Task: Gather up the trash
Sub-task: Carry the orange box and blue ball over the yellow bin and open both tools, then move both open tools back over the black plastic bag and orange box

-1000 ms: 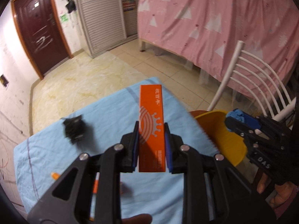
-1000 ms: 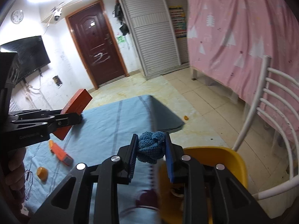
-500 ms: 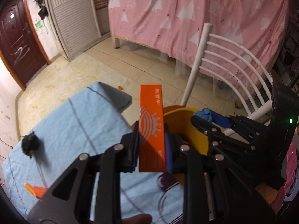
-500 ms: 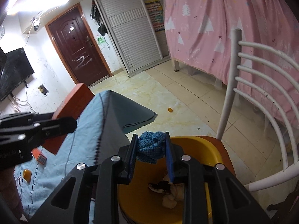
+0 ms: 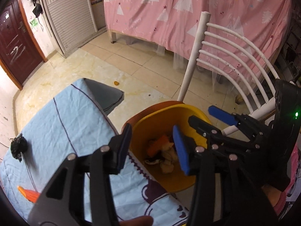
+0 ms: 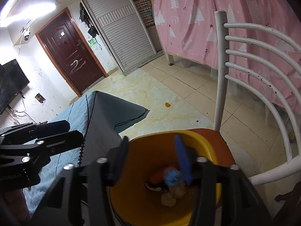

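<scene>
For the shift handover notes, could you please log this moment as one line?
phase: drop | left gripper: jaws just opened, empty | right gripper: jaws just opened, empty | orange box, blue knit ball: in yellow bin

Nothing really readable here. The left gripper [image 6: 56,137] has some small embossed lettering on its side, way too blurry to read.
</scene>
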A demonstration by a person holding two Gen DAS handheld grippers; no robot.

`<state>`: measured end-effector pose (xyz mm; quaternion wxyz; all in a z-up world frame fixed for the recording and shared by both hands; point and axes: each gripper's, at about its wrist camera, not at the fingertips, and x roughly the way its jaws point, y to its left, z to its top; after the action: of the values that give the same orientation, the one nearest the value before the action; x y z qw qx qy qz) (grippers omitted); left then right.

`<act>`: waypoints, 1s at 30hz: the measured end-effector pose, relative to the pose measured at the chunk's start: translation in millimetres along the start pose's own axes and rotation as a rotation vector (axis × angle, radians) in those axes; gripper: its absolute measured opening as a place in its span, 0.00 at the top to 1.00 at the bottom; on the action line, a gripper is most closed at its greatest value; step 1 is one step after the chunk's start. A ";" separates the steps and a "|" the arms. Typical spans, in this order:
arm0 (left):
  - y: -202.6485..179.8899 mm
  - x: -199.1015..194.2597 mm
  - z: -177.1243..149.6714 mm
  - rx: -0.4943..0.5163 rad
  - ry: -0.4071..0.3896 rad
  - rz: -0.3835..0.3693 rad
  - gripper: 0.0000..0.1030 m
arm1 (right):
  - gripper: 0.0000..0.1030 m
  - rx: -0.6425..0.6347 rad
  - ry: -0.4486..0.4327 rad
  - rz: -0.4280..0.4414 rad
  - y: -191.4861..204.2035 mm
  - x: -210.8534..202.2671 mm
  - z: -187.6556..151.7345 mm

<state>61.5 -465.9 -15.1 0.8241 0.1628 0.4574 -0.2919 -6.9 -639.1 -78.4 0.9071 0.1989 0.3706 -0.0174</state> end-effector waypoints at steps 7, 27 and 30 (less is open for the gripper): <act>21.8 -9.3 -6.0 -0.030 -0.017 0.014 0.58 | 0.41 -0.023 0.005 0.001 12.0 -0.1 1.1; 135.9 -47.5 -28.7 -0.203 -0.080 0.097 0.58 | 0.32 -0.215 0.015 0.087 128.9 5.4 9.4; 160.8 -49.8 -35.0 -0.244 -0.072 0.123 0.58 | 0.32 -0.258 0.033 0.098 152.0 12.1 5.9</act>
<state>119.3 -305.7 8.9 0.8700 0.0784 0.4487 -0.1885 33.0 -500.0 -29.9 0.9185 0.0990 0.3747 0.0781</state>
